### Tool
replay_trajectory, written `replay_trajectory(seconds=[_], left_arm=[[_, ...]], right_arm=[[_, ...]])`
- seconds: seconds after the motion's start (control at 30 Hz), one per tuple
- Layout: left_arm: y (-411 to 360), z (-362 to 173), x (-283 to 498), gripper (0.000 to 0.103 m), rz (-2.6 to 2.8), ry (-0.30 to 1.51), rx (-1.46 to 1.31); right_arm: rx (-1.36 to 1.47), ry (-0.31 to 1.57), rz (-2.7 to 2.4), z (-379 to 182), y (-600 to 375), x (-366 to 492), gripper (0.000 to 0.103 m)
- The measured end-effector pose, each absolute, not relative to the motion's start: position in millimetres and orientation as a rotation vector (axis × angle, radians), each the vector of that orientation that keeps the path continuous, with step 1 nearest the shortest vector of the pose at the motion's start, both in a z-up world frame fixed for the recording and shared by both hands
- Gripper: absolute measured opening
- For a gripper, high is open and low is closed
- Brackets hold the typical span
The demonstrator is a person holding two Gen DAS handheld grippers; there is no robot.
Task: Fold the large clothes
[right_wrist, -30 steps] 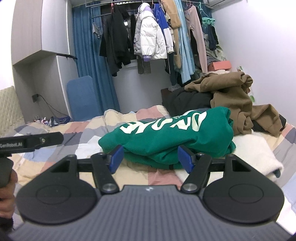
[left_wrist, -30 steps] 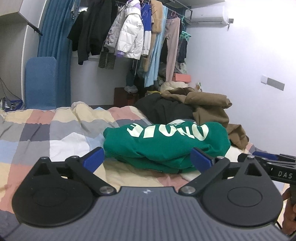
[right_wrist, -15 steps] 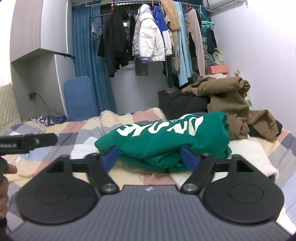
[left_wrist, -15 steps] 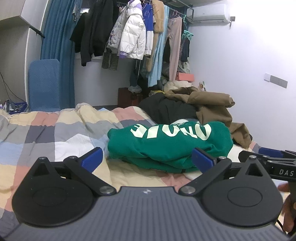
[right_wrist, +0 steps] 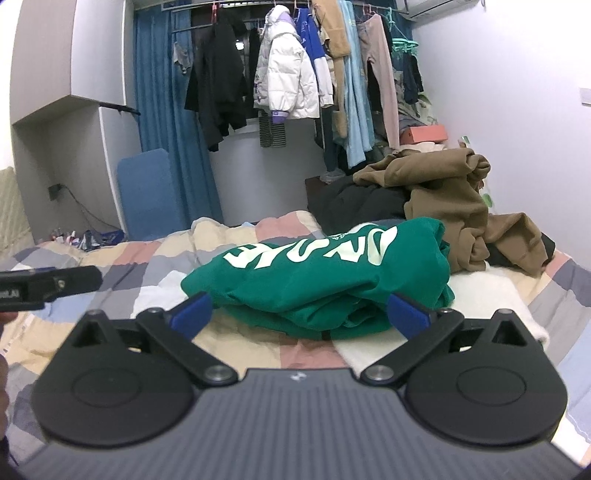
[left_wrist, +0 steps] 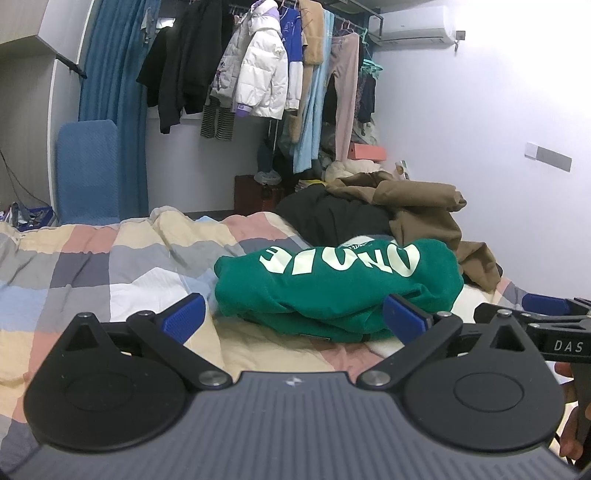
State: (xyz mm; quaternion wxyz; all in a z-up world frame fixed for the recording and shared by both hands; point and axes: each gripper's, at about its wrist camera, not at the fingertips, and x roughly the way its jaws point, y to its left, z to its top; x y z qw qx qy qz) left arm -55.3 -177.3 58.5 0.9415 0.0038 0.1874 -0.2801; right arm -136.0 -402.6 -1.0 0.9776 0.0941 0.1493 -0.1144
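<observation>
Green sweatshirt (left_wrist: 336, 288) lies folded beside brown clothes (left_wrist: 424, 210); both tongs (left_wrist: 295, 319) (right_wrist: 301, 314) released, right's just widened.

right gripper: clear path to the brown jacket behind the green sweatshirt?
Probably not head-on. The right gripper is open and empty, but the folded green sweatshirt lies directly ahead; the brown jacket sits behind, rightward.

Walls: white, plain (left_wrist: 461, 122)
Curtain: blue (right_wrist: 177, 147)
Rail: hung coats, white puffer jacket (left_wrist: 264, 81)
Air conditioner: upper right (left_wrist: 413, 24)
Bed: patchwork quilt (left_wrist: 92, 266)
</observation>
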Motion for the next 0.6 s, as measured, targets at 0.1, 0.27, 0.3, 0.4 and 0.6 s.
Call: replay_trajectory(seconds=[0.1, 0.27, 0.3, 0.4, 0.6], left_arm=[[-176.4, 60.2, -57.7, 0.103, -0.579, 0.379, 0.010], [-174.4, 61.7, -58.0, 0.103, -0.581, 0.379, 0.005], [-174.2, 61.3, -57.6, 0.103, -0.580, 0.380, 0.004], [-173.6, 61.1, -58.7, 0.103, -0.570, 0.375, 0.013], [-174.8, 61.5, -60.4, 0.103, -0.572, 0.370, 0.017]], right_arm=[[0.188, 0.301, -0.230, -0.7, -401.8, -135.9, 0.103], [0.183, 0.304, -0.227, 0.2, -400.2, -136.6, 0.103], [0.179, 0.301, -0.228, 0.0, -400.1, -136.1, 0.103], [0.172, 0.303, -0.228, 0.0, -400.0, -136.3, 0.103], [0.180, 0.305, -0.233, -0.2, -401.3, -138.2, 0.103]])
